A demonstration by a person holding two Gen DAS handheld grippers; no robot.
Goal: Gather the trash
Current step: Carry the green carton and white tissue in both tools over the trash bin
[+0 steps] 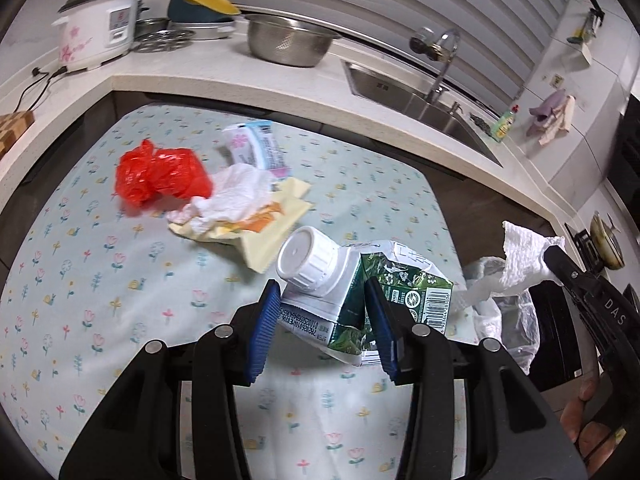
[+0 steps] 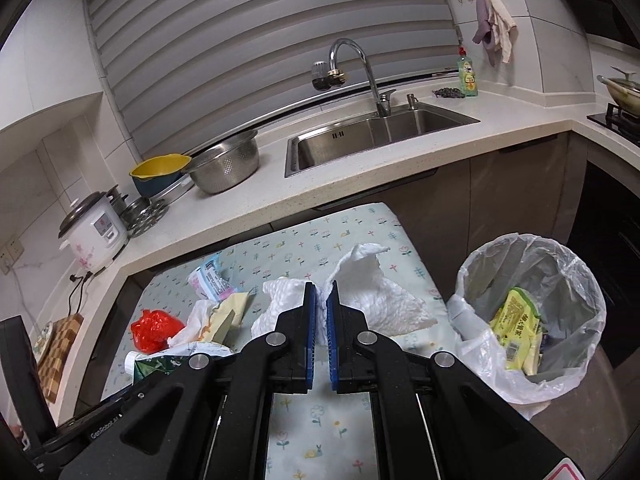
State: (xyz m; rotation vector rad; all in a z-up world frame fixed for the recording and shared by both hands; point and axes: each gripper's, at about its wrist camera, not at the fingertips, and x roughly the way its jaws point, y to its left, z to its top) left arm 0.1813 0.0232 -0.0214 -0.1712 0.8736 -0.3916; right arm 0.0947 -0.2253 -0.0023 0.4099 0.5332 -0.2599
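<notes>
Between the blue pads of the left gripper [image 1: 320, 304], a crushed green-and-white carton [image 1: 360, 300] with a white screw cap is being squeezed, its cap tilting up and to the left above the floral tablecloth [image 1: 80, 280]. Over on the right, the right gripper [image 2: 321, 300] is pinching a crumpled white paper towel [image 2: 372, 300], its jaws standing nearly together with the sheet fanning out on both sides of them. Just right of that gripper, below the table edge, a bin [image 2: 532, 308] lined with a clear plastic bag is standing open, and yellow-green packets are lying inside it. Farther out on the cloth, a heap of rubbish is waiting: a red plastic bag [image 1: 160, 176] is lying to the left, a white tissue [image 1: 236, 192] is resting against it on a pale yellow wrapper [image 1: 276, 232], and a light blue and pink packet [image 1: 256, 144] is lying just beyond them. Along the far side, a white counter [image 2: 256, 200] is carrying a steel colander [image 2: 224, 166], a yellow bowl [image 2: 160, 168] and a rice cooker [image 2: 94, 236] to the left, while a steel sink [image 2: 372, 136] with a curved tap is sitting to the right.
</notes>
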